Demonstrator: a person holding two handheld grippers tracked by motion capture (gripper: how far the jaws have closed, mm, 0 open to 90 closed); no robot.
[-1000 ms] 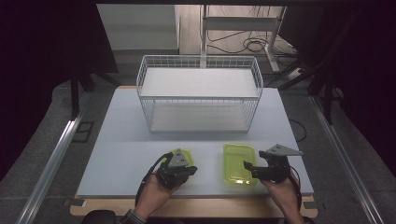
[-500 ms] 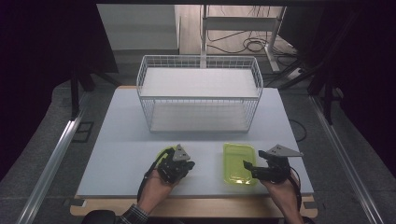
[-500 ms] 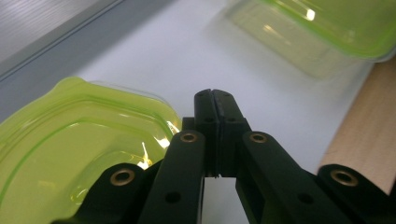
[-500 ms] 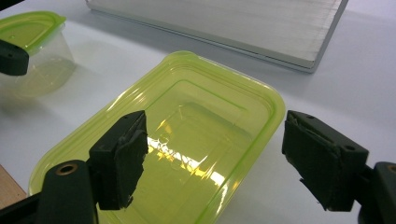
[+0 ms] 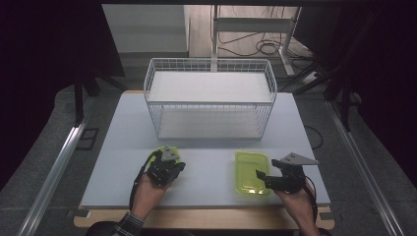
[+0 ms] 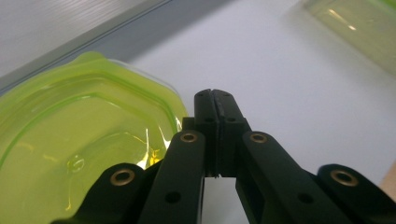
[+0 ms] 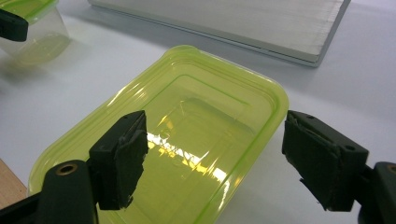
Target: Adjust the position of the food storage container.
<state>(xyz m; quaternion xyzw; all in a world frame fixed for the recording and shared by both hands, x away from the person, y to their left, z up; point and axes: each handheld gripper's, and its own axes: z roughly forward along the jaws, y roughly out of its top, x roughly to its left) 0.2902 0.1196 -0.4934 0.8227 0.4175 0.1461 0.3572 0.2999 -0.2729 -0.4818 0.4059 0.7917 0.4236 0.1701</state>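
Left hand-held gripper (image 6: 215,100): jaws pressed fully together, nothing seen between them; the round green container (image 6: 74,140) sits on the table (image 5: 206,172) just beside its tips, to their left. Right hand-held gripper (image 7: 215,154): jaws spread wide, holding nothing, straddling the rectangular green container (image 7: 187,135) that lies directly under and ahead of them. White wire basket (image 5: 210,98) stands well beyond both.

Two yellow-green plastic containers sit on the counter (image 5: 211,172): one container (image 5: 160,153) just beyond the left gripper (image 5: 164,169), one rectangular container (image 5: 252,172) just beside the right gripper (image 5: 268,179). One white wire basket (image 5: 210,98) stands farther off. Two grippers, two hands.
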